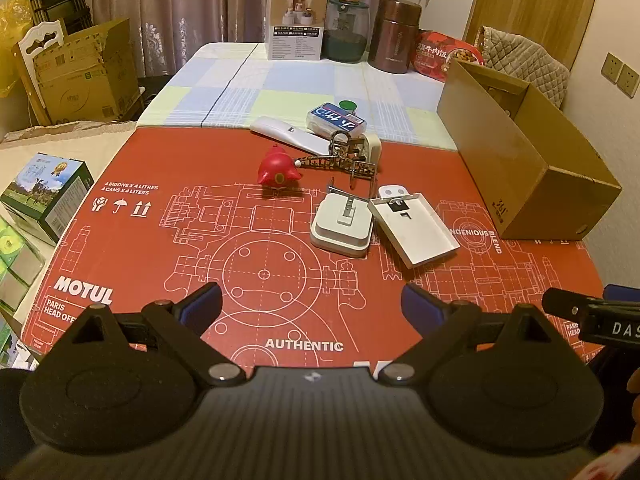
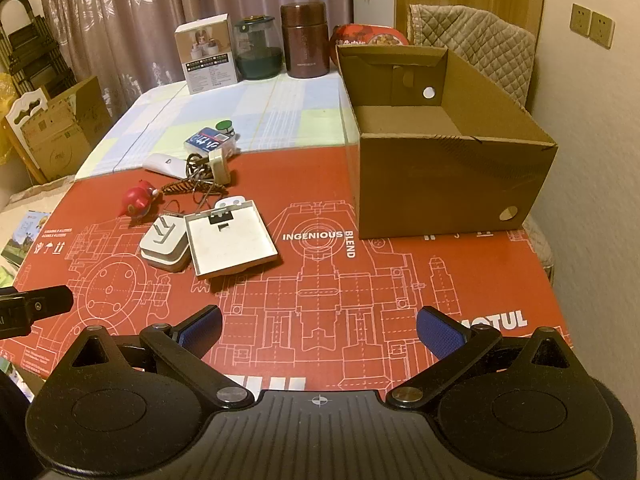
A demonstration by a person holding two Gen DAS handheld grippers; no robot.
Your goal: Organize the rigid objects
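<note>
Several small rigid objects lie on the red cardboard mat [image 1: 160,264]: a white plug adapter [image 1: 342,226] [image 2: 166,246], a flat white square tray piece [image 1: 414,226] [image 2: 230,242], a red bird toy [image 1: 276,172] [image 2: 138,200], keys on a patterned strap [image 1: 340,160] [image 2: 192,186], a white remote [image 1: 288,134], a blue-labelled pack [image 1: 336,120] [image 2: 208,140]. An open brown cardboard box [image 2: 440,184] [image 1: 520,160] stands empty at the right. My left gripper [image 1: 312,304] is open and empty, short of the objects. My right gripper [image 2: 318,326] is open and empty above the mat.
At the table's far end stand a white product box [image 1: 296,24], a glass jar [image 1: 346,32], a brown flask [image 1: 394,36] and a red food packet [image 1: 444,56]. Boxes [image 1: 44,196] sit left of the table. A padded chair [image 2: 476,44] is behind the cardboard box.
</note>
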